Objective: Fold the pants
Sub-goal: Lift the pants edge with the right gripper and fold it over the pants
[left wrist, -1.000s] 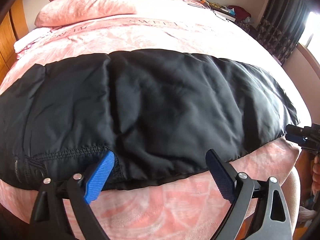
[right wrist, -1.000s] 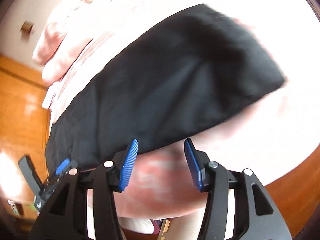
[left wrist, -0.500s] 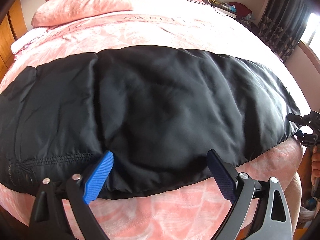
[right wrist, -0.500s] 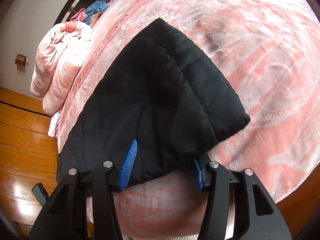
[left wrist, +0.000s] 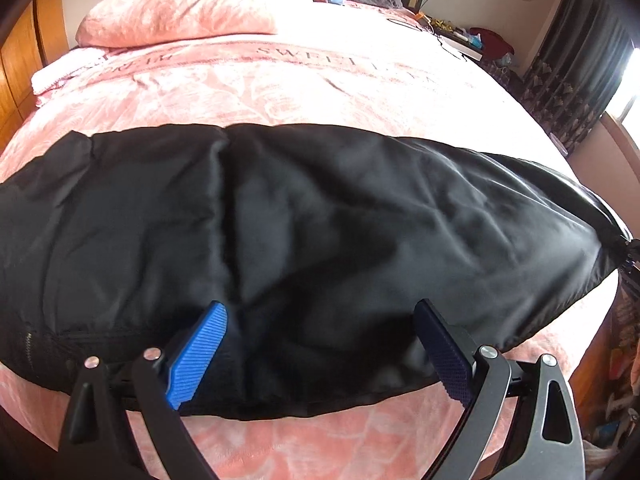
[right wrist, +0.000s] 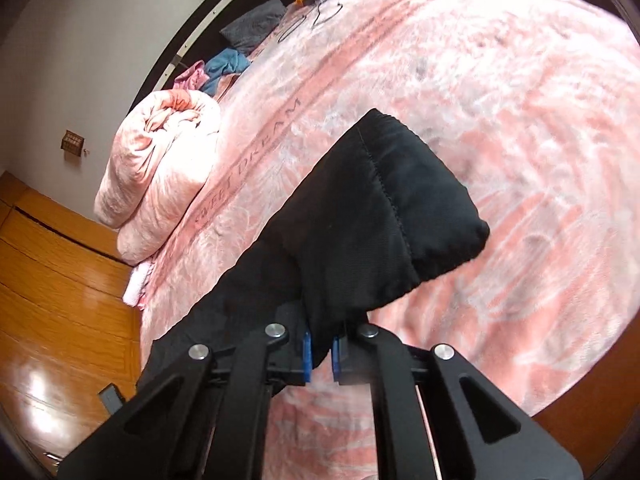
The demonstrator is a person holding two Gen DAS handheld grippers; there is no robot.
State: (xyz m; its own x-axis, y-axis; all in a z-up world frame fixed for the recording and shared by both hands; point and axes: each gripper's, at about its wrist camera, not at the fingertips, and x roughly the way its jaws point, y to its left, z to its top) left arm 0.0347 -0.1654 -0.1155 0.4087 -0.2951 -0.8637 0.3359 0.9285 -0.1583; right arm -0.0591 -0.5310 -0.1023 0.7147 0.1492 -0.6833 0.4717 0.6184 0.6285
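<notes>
Black padded pants (left wrist: 312, 232) lie lengthwise across the near edge of a pink bed. My left gripper (left wrist: 320, 352) is open, its blue pads either side of the pants' near edge by the waist end, with fabric between them. My right gripper (right wrist: 320, 354) is shut on the pants' leg hem (right wrist: 384, 216) and holds that end lifted off the bed. The right gripper also shows at the far right of the left wrist view (left wrist: 630, 256), pinching the cloth.
The pink bedspread (left wrist: 320, 80) stretches beyond the pants. Pink pillows (left wrist: 180, 12) and loose clothes (right wrist: 224, 68) lie at the head of the bed. A wooden wardrobe (right wrist: 48, 280) stands beside it, and dark curtains (left wrist: 576, 80) at the right.
My right gripper closed on the leg hem and raised it off the bed. My left gripper slid forward over the pants' near edge and stayed open.
</notes>
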